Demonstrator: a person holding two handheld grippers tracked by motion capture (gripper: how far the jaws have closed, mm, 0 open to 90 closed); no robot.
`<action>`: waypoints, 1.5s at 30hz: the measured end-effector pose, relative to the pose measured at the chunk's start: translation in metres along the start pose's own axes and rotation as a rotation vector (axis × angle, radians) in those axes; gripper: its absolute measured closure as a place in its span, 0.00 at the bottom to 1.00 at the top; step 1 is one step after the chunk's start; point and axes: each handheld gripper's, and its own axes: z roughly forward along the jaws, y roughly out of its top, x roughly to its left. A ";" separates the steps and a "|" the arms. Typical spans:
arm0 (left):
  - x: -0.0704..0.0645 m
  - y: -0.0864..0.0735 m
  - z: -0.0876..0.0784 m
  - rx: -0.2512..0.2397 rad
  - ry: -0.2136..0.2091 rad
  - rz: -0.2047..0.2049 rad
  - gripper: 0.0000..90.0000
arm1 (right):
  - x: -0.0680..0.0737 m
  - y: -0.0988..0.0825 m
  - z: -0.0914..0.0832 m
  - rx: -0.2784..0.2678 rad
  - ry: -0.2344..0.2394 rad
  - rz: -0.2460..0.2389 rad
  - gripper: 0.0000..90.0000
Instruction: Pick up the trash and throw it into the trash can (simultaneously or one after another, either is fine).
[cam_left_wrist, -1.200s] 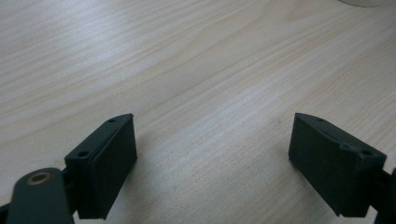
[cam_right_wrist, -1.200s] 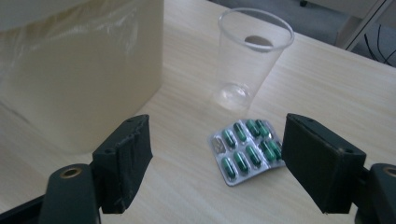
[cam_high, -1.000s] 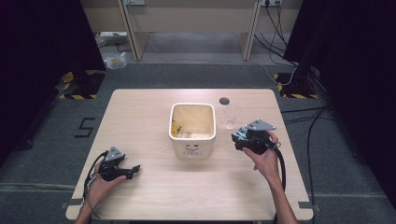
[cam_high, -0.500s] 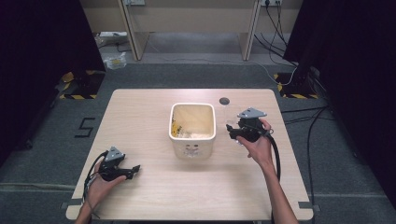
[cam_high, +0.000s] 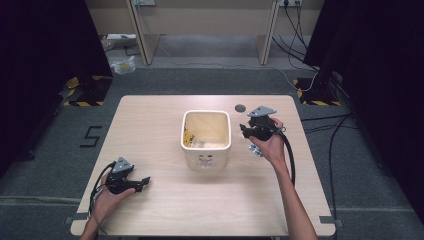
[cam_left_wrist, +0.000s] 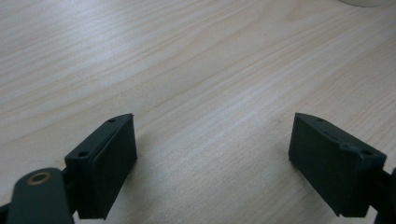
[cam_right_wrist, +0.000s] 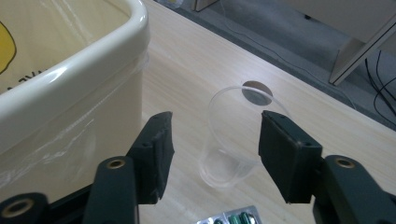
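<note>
Right gripper brackets the clear plastic cup at the bin's three o'clock; jaws have just been closing (not yet pinching). Left gripper rests spread.

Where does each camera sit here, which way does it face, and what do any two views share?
High view: above the person's side, facing forward and down on the table; both forearms show, with the left gripper and right gripper.
Left gripper view: on the left gripper, facing bare tabletop; its open jaws show.
Right gripper view: on the right gripper, facing a clear cup between its jaws, which have just been closing without touching it.
Shared: the cream bin appears in the high and right gripper views.
</note>
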 end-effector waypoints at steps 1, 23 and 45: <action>0.000 0.000 0.000 0.000 0.000 0.000 0.16 | 0.000 0.000 0.002 0.004 0.001 -0.002 0.53; 0.000 0.000 0.000 0.000 0.000 0.000 0.16 | -0.001 -0.004 0.045 0.082 0.014 -0.047 0.73; 0.000 0.000 0.000 0.000 0.000 0.000 0.16 | -0.014 0.004 0.000 -0.051 0.000 -0.092 0.95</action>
